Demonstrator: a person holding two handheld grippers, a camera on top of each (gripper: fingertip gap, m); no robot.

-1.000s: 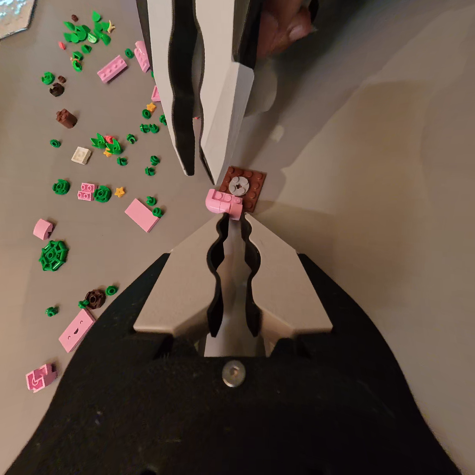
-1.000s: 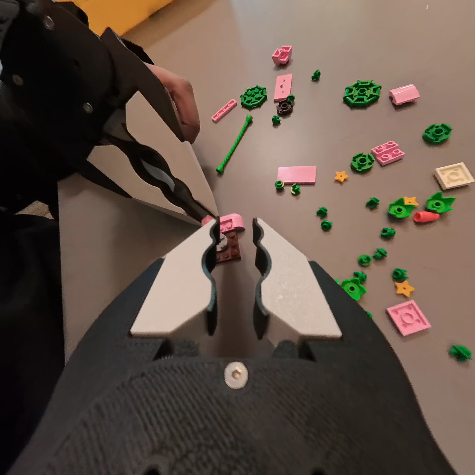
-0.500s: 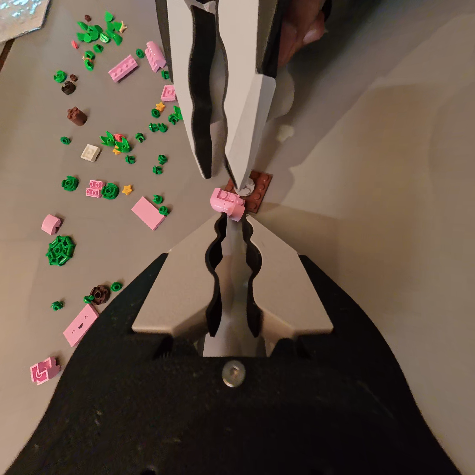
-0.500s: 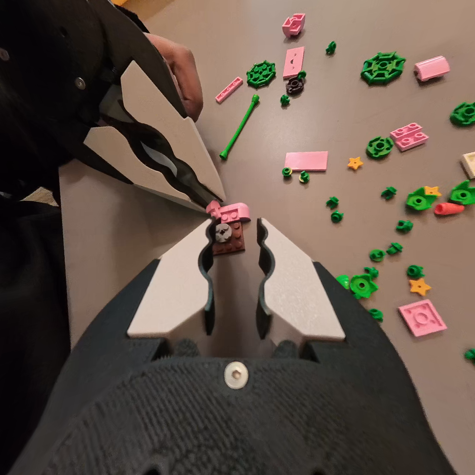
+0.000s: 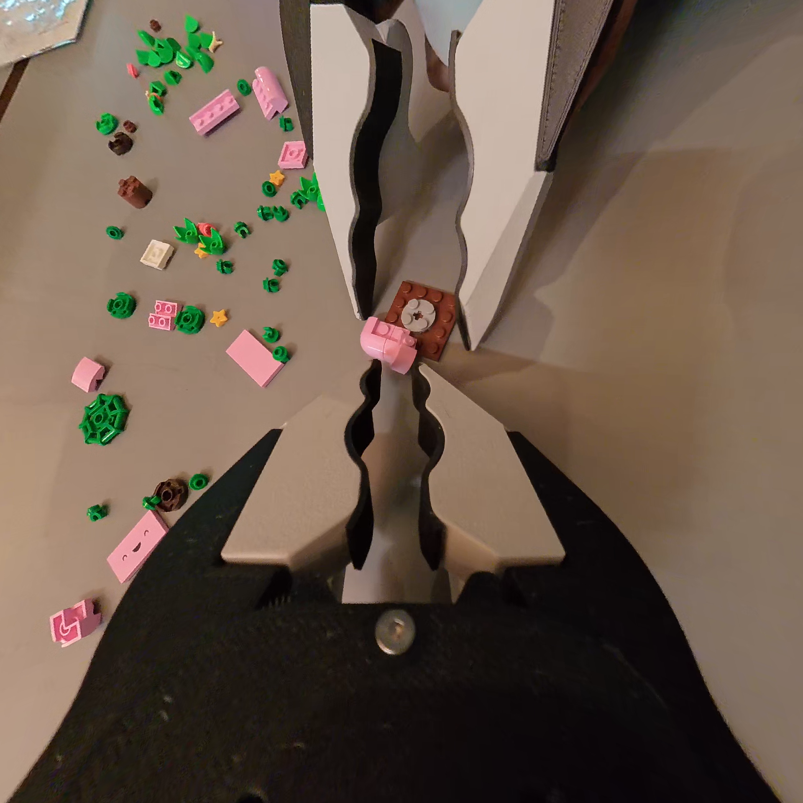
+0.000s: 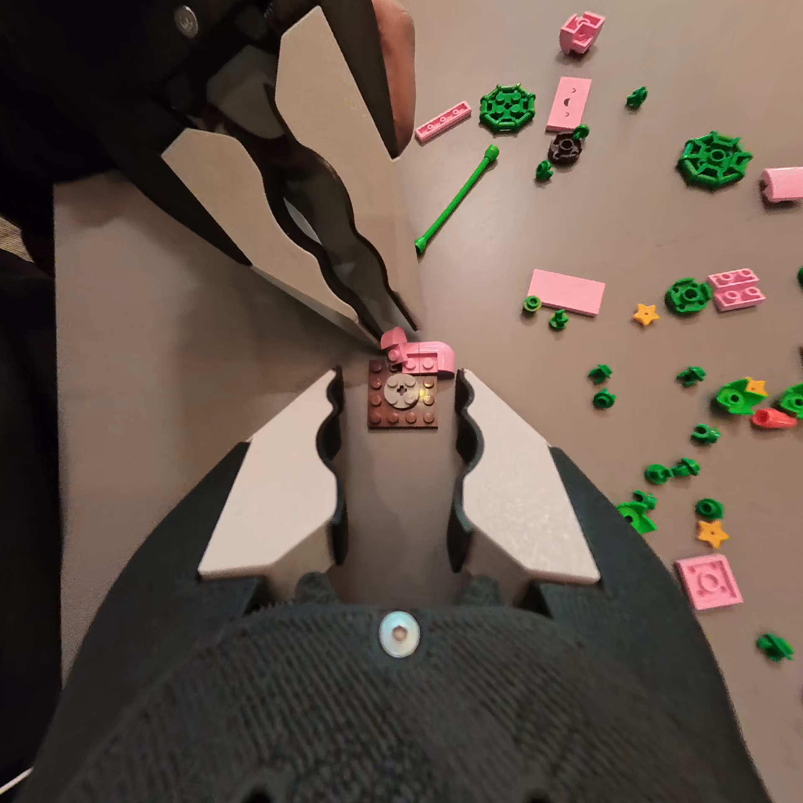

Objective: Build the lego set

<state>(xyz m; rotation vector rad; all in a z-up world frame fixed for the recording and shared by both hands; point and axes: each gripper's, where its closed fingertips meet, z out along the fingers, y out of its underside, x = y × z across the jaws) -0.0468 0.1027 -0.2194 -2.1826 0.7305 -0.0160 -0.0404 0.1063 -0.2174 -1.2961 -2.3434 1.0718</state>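
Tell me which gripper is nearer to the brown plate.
Right. The right gripper is open, its fingertips flanking the brown plate on both sides. The left gripper sits just past the plate's edge, its nearly closed tips at the pink pieces on that edge.

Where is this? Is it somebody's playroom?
I can't tell which room. It looks like a work table indoors, plain grey, set up for brick building: loose green and pink pieces lie scattered, a half-built brown plate sits between two handheld grippers. No toys or furniture show.
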